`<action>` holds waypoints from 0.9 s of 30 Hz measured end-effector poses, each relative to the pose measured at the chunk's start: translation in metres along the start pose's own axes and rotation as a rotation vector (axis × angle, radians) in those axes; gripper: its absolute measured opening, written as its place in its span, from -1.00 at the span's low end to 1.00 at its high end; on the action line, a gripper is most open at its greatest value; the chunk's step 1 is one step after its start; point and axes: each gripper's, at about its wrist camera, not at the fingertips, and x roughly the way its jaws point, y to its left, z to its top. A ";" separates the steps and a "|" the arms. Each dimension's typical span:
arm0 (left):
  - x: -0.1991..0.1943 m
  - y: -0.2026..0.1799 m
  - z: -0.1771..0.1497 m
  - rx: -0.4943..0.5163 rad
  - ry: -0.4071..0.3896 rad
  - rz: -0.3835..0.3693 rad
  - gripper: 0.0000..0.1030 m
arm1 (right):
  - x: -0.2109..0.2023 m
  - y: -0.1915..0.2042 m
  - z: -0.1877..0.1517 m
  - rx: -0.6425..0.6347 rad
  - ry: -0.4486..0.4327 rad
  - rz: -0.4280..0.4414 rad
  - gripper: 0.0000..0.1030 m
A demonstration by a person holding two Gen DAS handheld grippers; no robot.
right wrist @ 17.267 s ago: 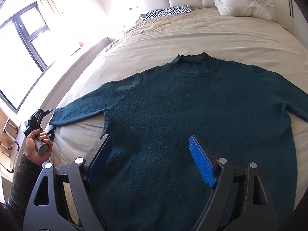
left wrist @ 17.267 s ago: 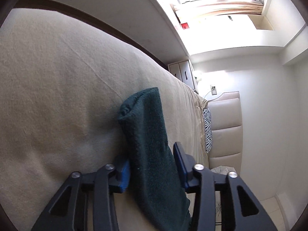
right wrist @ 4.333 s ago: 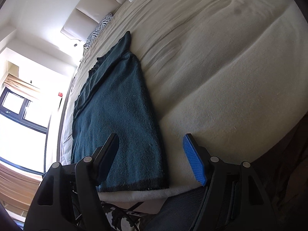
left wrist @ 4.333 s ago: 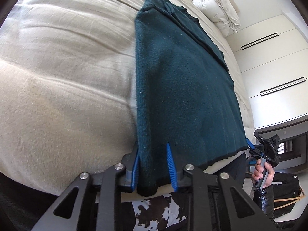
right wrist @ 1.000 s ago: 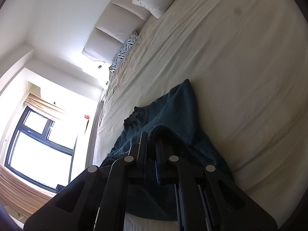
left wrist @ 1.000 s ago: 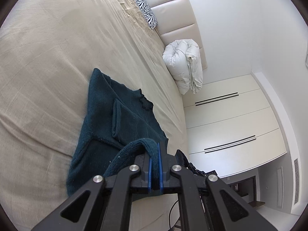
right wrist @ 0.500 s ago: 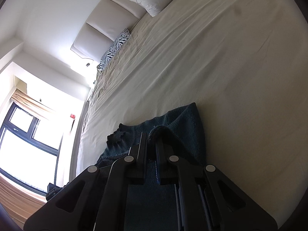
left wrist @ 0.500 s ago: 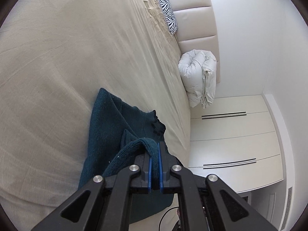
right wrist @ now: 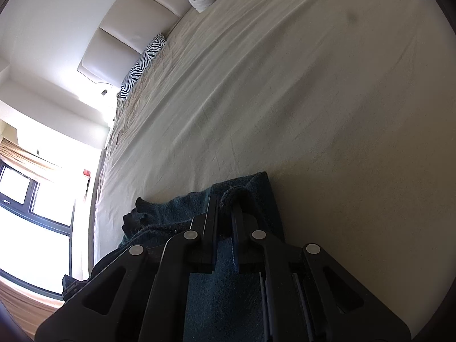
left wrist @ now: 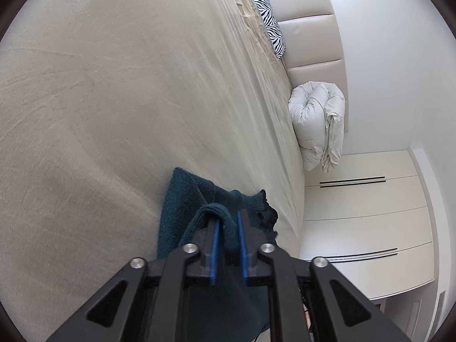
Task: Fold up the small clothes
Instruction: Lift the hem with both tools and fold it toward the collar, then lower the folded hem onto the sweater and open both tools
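A dark teal knit sweater (left wrist: 182, 199) lies partly folded on the beige bed (left wrist: 114, 99). My left gripper (left wrist: 227, 228) is shut on a bunched edge of the sweater, which hangs down between its blue pads. My right gripper (right wrist: 226, 213) is shut on another edge of the same sweater (right wrist: 256, 193). The sweater's collar (right wrist: 136, 216) shows to the left in the right wrist view. Both grippers hold the hem over the sweater's upper part; much of the cloth is hidden under the fingers.
A zebra pillow (left wrist: 268, 20) and a rolled white duvet (left wrist: 319, 119) lie at the padded headboard (left wrist: 307, 42). White wardrobes (left wrist: 364, 228) stand beside the bed. A bright window (right wrist: 34, 205) is on the other side.
Both grippers have carried the sweater's hem farther toward the collar, so less of the sweater shows ahead. The left jaws look slightly wider around a thicker bunch of cloth.
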 end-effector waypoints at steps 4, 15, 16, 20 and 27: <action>-0.012 -0.007 -0.004 0.059 -0.045 0.017 0.29 | -0.001 -0.001 -0.003 -0.019 -0.038 0.015 -0.64; -0.041 -0.014 -0.054 0.207 -0.049 0.081 0.29 | -0.051 -0.004 -0.025 -0.078 -0.098 -0.026 0.00; -0.042 -0.015 -0.060 0.229 -0.052 0.093 0.29 | -0.056 -0.003 -0.032 -0.108 -0.093 -0.048 0.00; -0.050 -0.011 -0.088 0.274 -0.049 0.128 0.29 | -0.071 -0.003 -0.067 -0.229 -0.064 -0.153 0.00; -0.056 0.004 -0.118 0.314 -0.049 0.201 0.22 | -0.092 -0.014 -0.118 -0.283 -0.052 -0.184 -0.04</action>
